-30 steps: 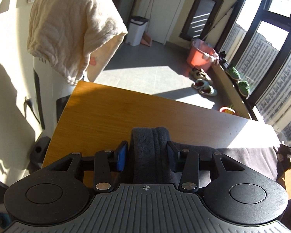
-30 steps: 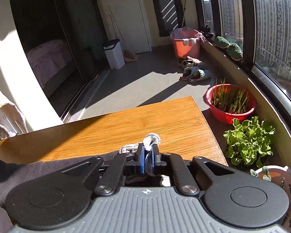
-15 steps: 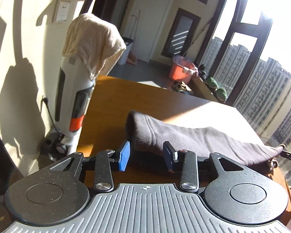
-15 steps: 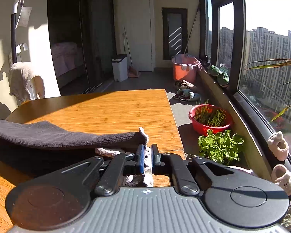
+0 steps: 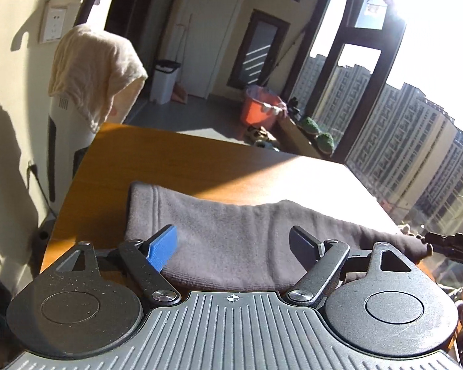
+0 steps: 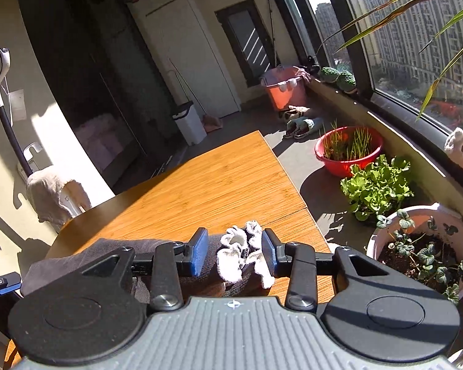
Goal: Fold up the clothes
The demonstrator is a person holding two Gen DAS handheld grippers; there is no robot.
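Both tongs, left gripper (image 5: 233,245) and right gripper (image 6: 234,254), are spreading; we are hovering at opposite ends of the grey garment (image 5: 240,240), lying crosswise at lower centre.

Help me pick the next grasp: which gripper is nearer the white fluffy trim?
Right. The right gripper straddles the white trim; the left gripper sits at the garment's far end.

I'm seeing my right gripper (image 6: 234,250) hovering with jaws spread around the white drawstrings (image 6: 242,257) of the grey garment (image 6: 108,251) lying on the wooden table (image 6: 219,185).
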